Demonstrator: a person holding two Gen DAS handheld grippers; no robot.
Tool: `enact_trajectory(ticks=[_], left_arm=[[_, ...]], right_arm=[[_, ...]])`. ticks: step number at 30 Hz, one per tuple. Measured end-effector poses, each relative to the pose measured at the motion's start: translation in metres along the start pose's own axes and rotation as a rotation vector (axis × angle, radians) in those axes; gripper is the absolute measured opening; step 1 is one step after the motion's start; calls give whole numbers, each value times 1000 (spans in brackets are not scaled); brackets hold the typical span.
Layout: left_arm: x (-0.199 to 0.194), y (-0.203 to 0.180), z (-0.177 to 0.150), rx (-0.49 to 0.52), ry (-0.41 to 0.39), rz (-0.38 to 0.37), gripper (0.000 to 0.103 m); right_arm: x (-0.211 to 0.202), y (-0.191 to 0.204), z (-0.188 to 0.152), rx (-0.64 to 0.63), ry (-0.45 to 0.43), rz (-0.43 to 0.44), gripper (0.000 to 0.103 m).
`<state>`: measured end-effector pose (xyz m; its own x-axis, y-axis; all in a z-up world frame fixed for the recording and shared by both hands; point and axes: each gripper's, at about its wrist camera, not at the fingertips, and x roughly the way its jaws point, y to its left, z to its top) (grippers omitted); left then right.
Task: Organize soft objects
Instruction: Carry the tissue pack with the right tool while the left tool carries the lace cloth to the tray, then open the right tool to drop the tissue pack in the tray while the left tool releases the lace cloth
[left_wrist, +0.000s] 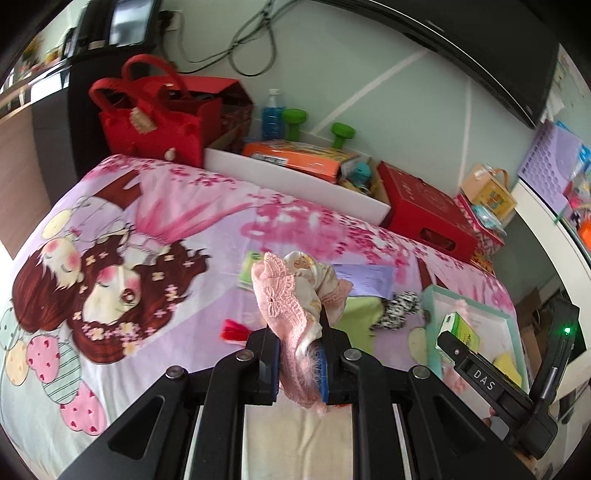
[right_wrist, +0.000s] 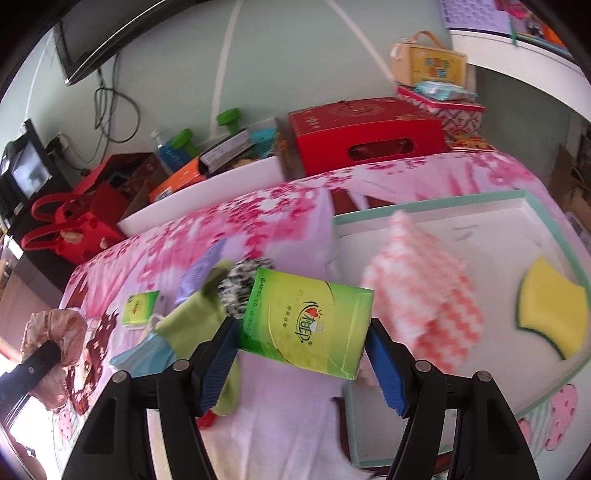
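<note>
1. In the left wrist view, we saw the left tool (left_wrist: 299, 354) clamped on a pink lace scrunchie (left_wrist: 291, 295), with the fabric bunched up above the black fingers (left_wrist: 264, 354) and a fringe hanging down between the blue pads.
2. Beneath and ahead of that tool lay the bed (left_wrist: 155, 206) with its pink cartoon sheet.
3. Just beyond the scrunchie we noted a purple paper (left_wrist: 369, 278), and to the right of it a black-and-white patterned soft item (left_wrist: 399, 310) next to a green cloth (left_wrist: 354, 314).
4. To the left of the tool, low on the sheet, a small red piece (left_wrist: 232, 330) showed.
5. Far right of the tool sat a teal-rimmed tray (left_wrist: 476, 304), and over it we saw the right tool (left_wrist: 461, 350) carrying a green tissue pack (left_wrist: 460, 326).
6. In the right wrist view, the right tool (right_wrist: 301, 354) was gripping the green tissue pack (right_wrist: 306, 321) between its blue pads, the pack tilted and lifted off the sheet.
7. To the right of that tool the teal-rimmed tray (right_wrist: 436, 206) held a pink-and-white checked cloth (right_wrist: 424, 295) and a yellow sponge (right_wrist: 550, 306), the two apart.
8. To the left of the tool lay the green cloth (right_wrist: 188, 317), touching a blue face mask (right_wrist: 144, 354), with the patterned soft item (right_wrist: 240, 284) just behind the pack.
9. Further left a second small green tissue pack (right_wrist: 140, 306) rested on the bed (right_wrist: 258, 218).
10. At the far left edge we saw the left tool's finger holding the scrunchie (right_wrist: 59, 332).
</note>
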<state>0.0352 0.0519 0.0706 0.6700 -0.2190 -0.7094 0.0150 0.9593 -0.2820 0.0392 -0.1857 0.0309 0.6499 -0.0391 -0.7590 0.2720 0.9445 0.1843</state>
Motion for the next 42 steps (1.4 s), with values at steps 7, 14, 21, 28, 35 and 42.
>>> enact_trajectory(ticks=[7,14,21,28,35,42], left_arm=[[14,-52,-1,85,44,-79,16],[36,-116,-10,183,101,-196,16],[55,-167,-20,271,131,-255,16],[80,-199,-33,313,163,-301,16],[94,-219,-42,349,185,-320,16],[98,-223,-46,363,196,-306,27]], right_arm=[[-11,-45,7,72,-25,-92,72],[-22,-94,9,136,-46,-213,72],[-29,-125,9,187,-64,-245,72],[-34,-144,7,218,-76,-298,72],[-43,-166,3,264,-69,-356,72],[-47,-163,4,237,-44,-338,72]])
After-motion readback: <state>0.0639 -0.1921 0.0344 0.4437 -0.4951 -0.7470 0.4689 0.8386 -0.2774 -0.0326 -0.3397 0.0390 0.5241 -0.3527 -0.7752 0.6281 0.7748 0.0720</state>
